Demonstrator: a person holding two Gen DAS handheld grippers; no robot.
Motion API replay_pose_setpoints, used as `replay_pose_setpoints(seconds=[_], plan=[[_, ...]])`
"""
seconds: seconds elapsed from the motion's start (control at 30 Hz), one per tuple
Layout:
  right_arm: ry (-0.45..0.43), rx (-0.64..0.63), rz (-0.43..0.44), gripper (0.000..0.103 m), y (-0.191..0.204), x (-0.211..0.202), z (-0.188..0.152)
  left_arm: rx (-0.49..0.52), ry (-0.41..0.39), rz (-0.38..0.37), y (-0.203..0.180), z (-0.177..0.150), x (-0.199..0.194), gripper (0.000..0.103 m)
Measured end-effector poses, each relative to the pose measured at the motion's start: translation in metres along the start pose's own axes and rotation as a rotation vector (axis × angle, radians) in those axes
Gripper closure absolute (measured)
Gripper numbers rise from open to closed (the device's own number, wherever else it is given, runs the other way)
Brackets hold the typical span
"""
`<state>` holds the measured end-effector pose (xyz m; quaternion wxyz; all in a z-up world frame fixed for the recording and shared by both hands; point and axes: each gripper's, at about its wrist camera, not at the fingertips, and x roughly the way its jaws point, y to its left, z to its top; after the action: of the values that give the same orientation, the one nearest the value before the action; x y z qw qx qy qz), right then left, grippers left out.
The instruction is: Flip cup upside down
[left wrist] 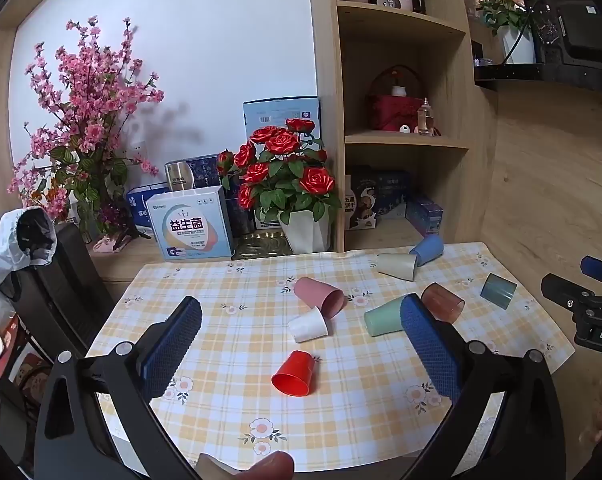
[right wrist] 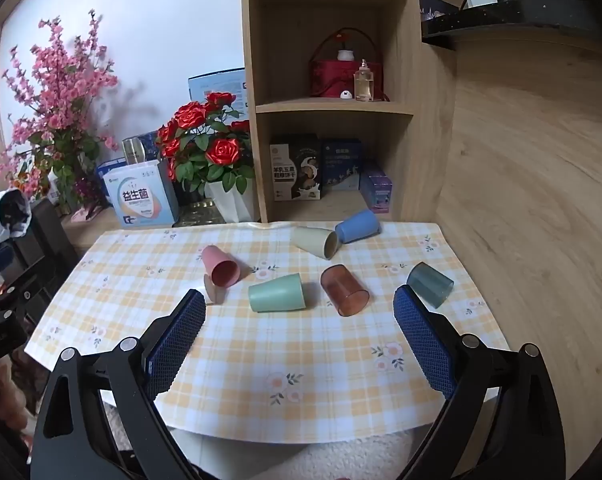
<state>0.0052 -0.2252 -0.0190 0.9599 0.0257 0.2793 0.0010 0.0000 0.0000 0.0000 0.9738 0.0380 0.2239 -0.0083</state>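
We see the checked table (right wrist: 301, 380) carrying cups on their sides. Both our claws, left (left wrist: 301, 344) and right (right wrist: 301, 336), hang released above it, gripping nothing; the red cup (left wrist: 295, 374) lies at its middle.

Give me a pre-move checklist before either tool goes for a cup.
1. Left tool open and empty: ok.
2. Right tool open and empty: ok.
3. Red cup on its side, mouth toward the camera, nothing touching it: ok.
4. Any cup already upside down: not ok, all lie sideways.
5. Green cup clear of the brown transparent cup: ok in the right wrist view.
6. White cup clear of the pink cup: cannot tell.
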Motion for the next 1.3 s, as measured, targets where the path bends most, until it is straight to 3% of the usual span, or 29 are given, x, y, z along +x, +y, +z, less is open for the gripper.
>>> replay_pose_setpoints(seconds=[1.3], plan=[[-0.016, 0.008, -0.011, 0.011, -0.0070, -0.0055, 0.0033, -0.004, -0.019, -0.002, 0.0009, 0.0016, -0.0040, 0.006]])
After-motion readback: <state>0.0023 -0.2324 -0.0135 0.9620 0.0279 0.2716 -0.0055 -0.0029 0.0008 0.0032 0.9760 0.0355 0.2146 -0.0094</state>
